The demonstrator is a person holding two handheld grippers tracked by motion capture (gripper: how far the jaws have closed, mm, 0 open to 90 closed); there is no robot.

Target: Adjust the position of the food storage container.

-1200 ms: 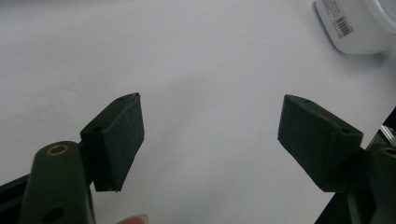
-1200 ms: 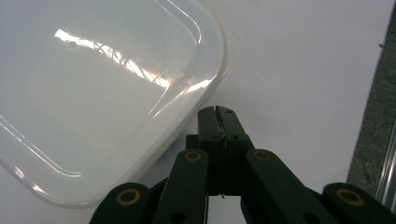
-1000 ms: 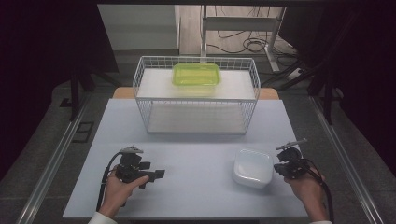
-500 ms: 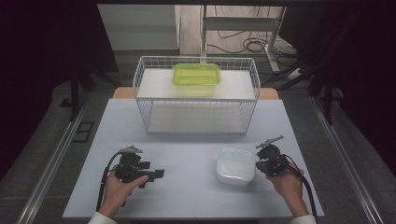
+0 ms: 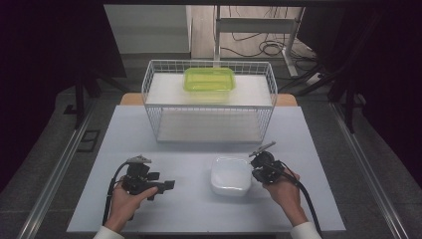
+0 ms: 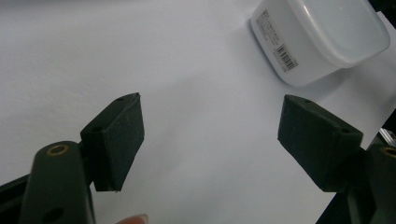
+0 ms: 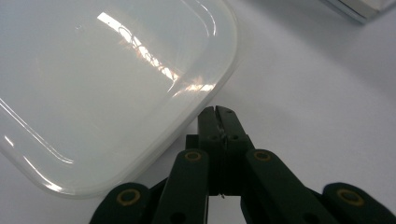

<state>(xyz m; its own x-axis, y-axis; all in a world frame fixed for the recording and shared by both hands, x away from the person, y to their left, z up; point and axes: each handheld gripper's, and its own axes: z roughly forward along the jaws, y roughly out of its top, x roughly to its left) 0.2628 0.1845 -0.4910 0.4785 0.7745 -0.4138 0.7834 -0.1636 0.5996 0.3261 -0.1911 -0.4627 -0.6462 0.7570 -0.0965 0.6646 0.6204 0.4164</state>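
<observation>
the white lidded container (image 5: 230, 175) sat on the counter (image 5: 199, 149) toward its near edge, right of the middle, between the two hands. it looked like thin plastic: light, fairly stiff, with a glossy lid that would likely be slippery, so a nudge low on the side wall or a pinch at the lid's rim seemed the safest hold. the right hand-held gripper (image 7: 218, 112) had its jaws pressed fully together with nothing between them, the tips right against the container's rounded right edge; whether they actually touched it was hard to tell. the left hand-held gripper (image 6: 210, 135) stood with its jaws wide apart and empty, well clear of the container to its left. the counter was smooth, pale and matte. a wire basket (image 5: 209, 107) stood at the far edge with a green container (image 5: 209, 79) on top; the room beyond was dark, cables on the floor.
</observation>
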